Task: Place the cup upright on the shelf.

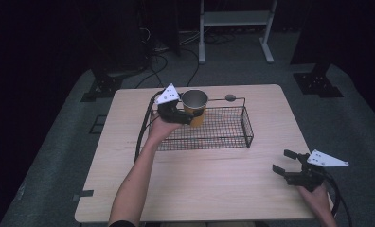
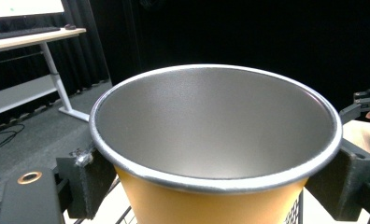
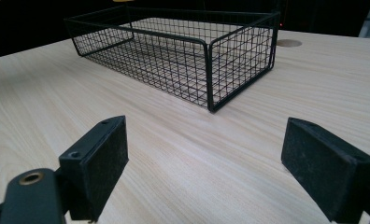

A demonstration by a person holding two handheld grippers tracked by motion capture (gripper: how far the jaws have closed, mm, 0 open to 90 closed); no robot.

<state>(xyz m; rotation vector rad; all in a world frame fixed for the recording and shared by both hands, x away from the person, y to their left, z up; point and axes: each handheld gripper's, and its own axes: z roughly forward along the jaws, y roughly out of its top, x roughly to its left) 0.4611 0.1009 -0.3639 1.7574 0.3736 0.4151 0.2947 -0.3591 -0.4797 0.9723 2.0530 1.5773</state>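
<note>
Right gripper [image 1: 290, 166] rests at the near right of the table [image 1: 204, 189], jaws spread wide with nothing between them — idle, and well apart from the work. Further off, the left gripper [image 1: 188, 116] is clamped on the yellow cup [image 1: 195, 106], one pad on each side of the wall just below the steel rim [image 2: 216, 184]. The cup stands upright, mouth up, held over the left end of the black wire basket [image 1: 245, 130]. Judgement: the basket floor lies directly beneath the cup — the coming move is a straight descent by the left hand, which is far the nearer.
</note>
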